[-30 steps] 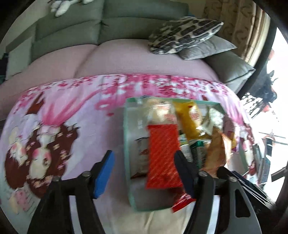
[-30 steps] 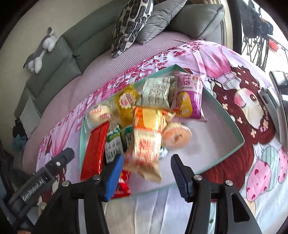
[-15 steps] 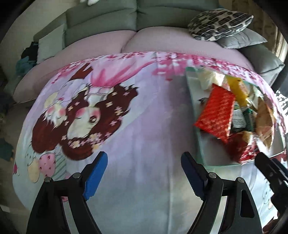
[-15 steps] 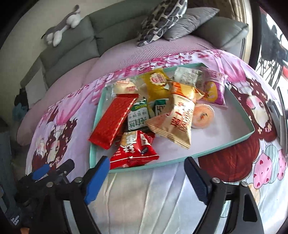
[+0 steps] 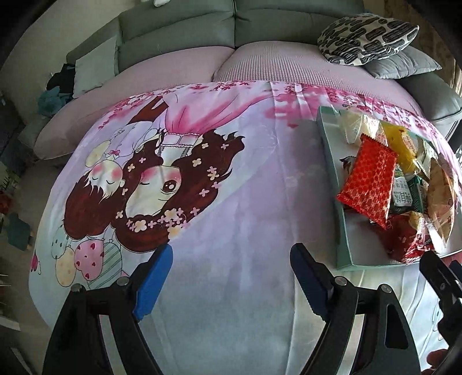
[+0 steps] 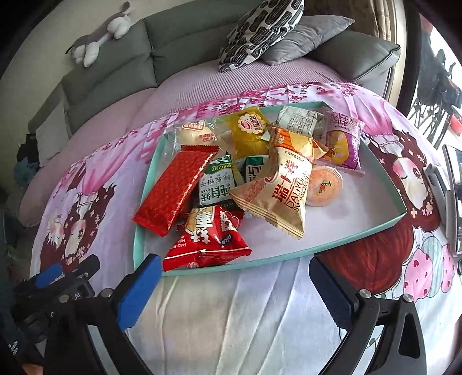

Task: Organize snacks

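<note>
Crinkly foil snack packs lie heaped in a shallow teal tray (image 6: 288, 256) near the sheet's sofa-side edge: a long red diamond-embossed bar (image 6: 176, 189) overhangs its left rim, beside a red pouch (image 6: 206, 239), a gold pack (image 6: 284, 193) reading "DALIYUAN SWISS ROLL", a green-white "BISCUIT" pack (image 6: 216, 184) and a round orange jelly cup (image 6: 324, 181). The tray rests on a smooth cartoon-girl sheet (image 5: 245, 202) before a grey sofa (image 5: 231, 26) with a patterned cushion (image 6: 260, 26). Both claws, left gripper (image 5: 231, 277) and right gripper (image 6: 234, 285), gape wide and empty over the sheet's near edge.
</note>
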`<state>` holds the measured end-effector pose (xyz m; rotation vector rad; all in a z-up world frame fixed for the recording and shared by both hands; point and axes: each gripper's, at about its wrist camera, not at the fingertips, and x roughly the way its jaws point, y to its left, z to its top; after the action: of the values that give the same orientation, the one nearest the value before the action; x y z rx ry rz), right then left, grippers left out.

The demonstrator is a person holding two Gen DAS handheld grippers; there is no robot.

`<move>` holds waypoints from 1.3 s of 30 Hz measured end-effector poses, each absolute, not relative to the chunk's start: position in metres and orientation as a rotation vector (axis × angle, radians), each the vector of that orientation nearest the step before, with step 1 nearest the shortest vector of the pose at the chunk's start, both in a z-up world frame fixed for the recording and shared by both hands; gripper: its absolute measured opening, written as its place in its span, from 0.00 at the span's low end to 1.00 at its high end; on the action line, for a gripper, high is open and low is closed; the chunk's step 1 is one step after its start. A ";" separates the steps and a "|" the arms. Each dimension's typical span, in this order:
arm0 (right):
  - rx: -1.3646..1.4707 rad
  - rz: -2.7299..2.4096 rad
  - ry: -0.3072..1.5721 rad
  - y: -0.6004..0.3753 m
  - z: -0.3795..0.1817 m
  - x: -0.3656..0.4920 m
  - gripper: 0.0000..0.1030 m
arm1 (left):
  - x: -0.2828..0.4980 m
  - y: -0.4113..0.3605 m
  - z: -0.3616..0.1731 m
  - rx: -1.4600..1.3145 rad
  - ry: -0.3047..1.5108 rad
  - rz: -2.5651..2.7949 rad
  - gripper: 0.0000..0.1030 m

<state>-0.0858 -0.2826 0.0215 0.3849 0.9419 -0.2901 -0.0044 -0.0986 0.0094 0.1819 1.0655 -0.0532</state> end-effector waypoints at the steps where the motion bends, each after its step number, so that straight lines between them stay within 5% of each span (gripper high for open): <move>1: 0.385 -0.291 0.943 -0.283 0.021 -0.086 1.00 | -0.004 -0.099 0.008 0.184 1.069 -0.050 0.82; 39: 0.359 -0.311 0.940 -0.284 0.018 -0.087 1.00 | 0.003 -0.090 -0.002 0.156 1.102 -0.007 0.89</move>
<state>-0.0875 -0.2844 0.0180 0.3594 0.9401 -0.3108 0.0028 -0.0903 -0.0023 0.1559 1.1015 -0.0074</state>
